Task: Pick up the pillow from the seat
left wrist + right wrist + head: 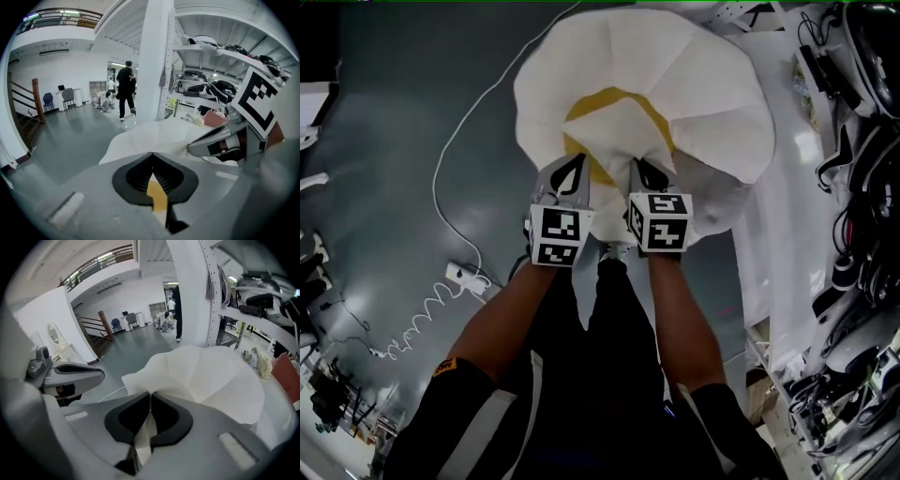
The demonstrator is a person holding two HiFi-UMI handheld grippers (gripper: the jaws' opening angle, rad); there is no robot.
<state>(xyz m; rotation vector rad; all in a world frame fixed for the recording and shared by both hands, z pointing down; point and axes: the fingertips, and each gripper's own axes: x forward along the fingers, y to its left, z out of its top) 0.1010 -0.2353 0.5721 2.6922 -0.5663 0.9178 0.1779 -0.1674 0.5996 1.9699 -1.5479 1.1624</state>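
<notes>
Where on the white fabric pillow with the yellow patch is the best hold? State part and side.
Its thin, gathered near edge, approached from the person's side: the white fabric pillow bunches flat enough there, as the left tool and right tool both clamp it.

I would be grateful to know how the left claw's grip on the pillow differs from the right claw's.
The left claw pinches a yellow strip of the pillow, while the right claw pinches plain white fabric. In the head view the left claw meets the yellow ring, and the right claw grips white folds beside it. Both are shut on gathered fabric, side by side.
</notes>
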